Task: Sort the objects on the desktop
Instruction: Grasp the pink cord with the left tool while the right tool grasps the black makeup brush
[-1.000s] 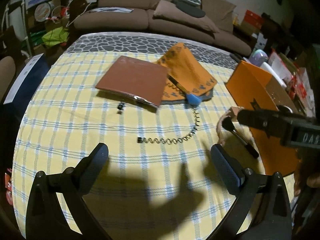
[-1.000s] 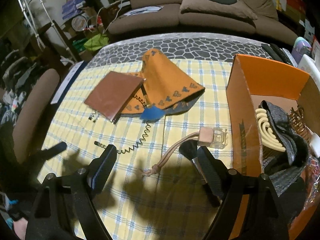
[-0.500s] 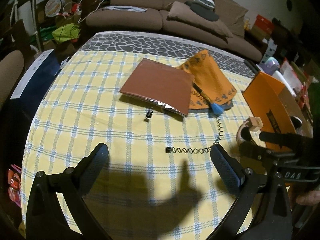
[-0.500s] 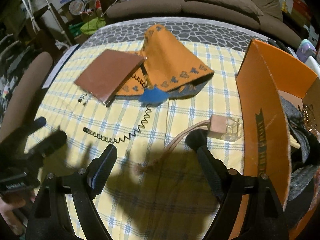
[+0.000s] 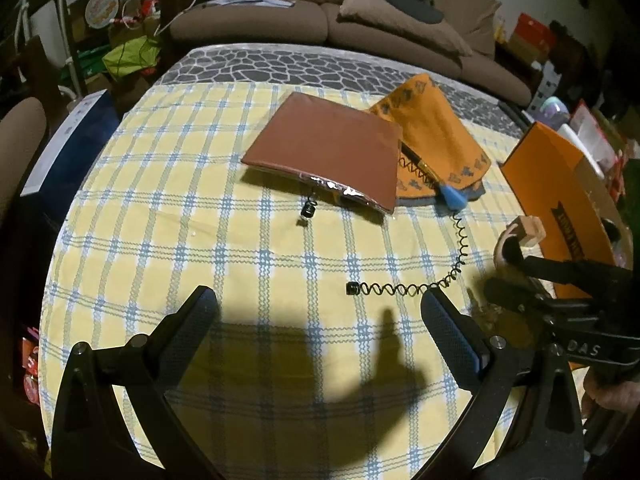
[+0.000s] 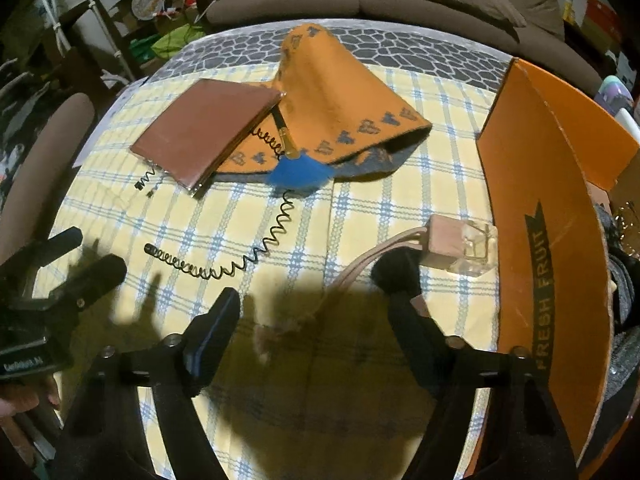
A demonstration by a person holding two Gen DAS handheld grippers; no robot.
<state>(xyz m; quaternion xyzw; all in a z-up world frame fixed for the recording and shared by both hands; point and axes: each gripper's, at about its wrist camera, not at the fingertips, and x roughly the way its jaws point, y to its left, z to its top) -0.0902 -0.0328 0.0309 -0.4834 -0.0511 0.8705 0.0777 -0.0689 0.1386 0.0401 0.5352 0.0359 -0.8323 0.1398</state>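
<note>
A brown notebook (image 5: 324, 156) lies on the checked tablecloth, overlapping an orange felt cloth (image 5: 436, 140). A pen with a blue tuft (image 5: 452, 200) and a black coiled cord (image 5: 404, 289) trails toward me. A pink strap with a block and clear clip (image 6: 456, 246) lies beside the orange box (image 6: 548, 216). My left gripper (image 5: 316, 320) is open and empty above the near cloth. My right gripper (image 6: 312, 316) is open, low over the strap, its right finger (image 6: 400, 284) next to the block. It also shows in the left wrist view (image 5: 516, 276).
The orange box (image 5: 560, 204) at the right holds grey cloth and hair clips. A second small coil (image 5: 308, 210) lies by the notebook's front edge. A brown sofa (image 5: 320, 20) stands behind the table, a chair (image 6: 44, 168) at the left, clutter around.
My right gripper has moved down and forward over the pink strap. My left gripper has pulled back to the left, so the notebook and cord sit further right in its view.
</note>
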